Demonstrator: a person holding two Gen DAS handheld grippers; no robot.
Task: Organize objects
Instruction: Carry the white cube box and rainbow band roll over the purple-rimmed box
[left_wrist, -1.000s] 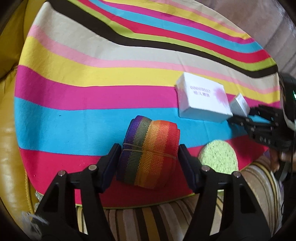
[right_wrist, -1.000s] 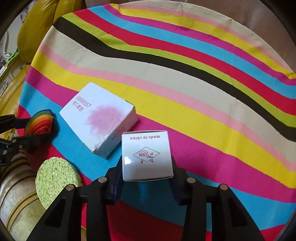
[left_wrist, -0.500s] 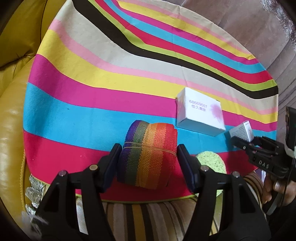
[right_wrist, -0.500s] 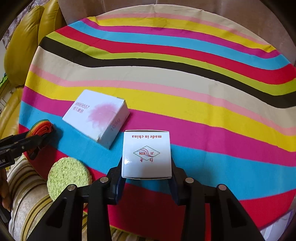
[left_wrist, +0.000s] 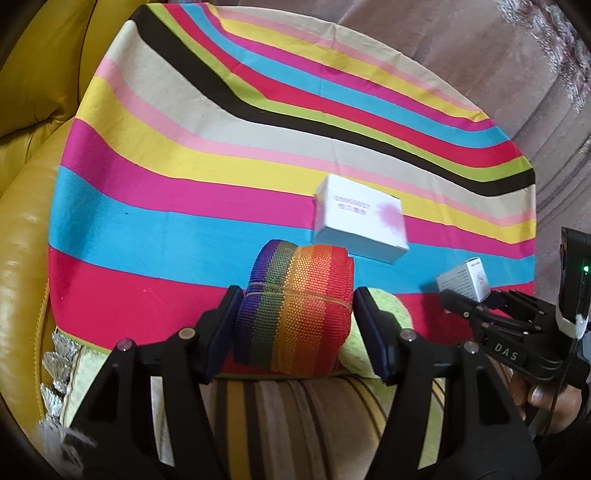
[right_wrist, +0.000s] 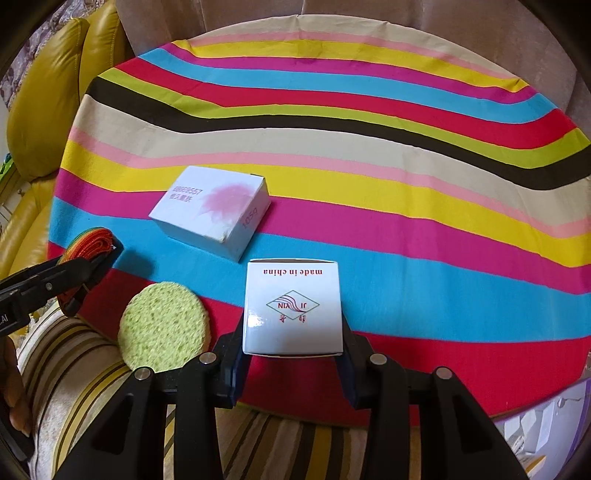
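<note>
- Rainbow-striped webbing roll (left_wrist: 295, 310), bound with a thin elastic band, sits clenched between the left gripper (left_wrist: 295, 314) fingers (left_wrist: 221, 325); both pads press its sides. It hangs over the near edge of the desk (left_wrist: 184, 155), above the red stripe.
- Compared with a second ago, the roll has come up and back toward the near edge; more of the striped cloth shows beyond it and the cushion below the edge fills more of the left wrist view.
- Small white box (right_wrist: 291, 306), printed "made in china", is gripped by the right gripper (right_wrist: 291, 354) fingers (right_wrist: 232, 365), one on each side wall. It too has lifted off and drawn back from the larger white box (right_wrist: 214, 210), which it was just beside a second ago.
- Larger white box lies flat across the blue and magenta stripes, left of the desk's middle as the right wrist view shows it, untouched.
- Green round sponge (right_wrist: 162, 328) overhangs the near edge, partly on the red stripe, between the two grippers.
- Reading: both items are picked and in carry; no bin or target spot is visible, so the destination cannot be told. Two pieces are left on the desk.
</note>
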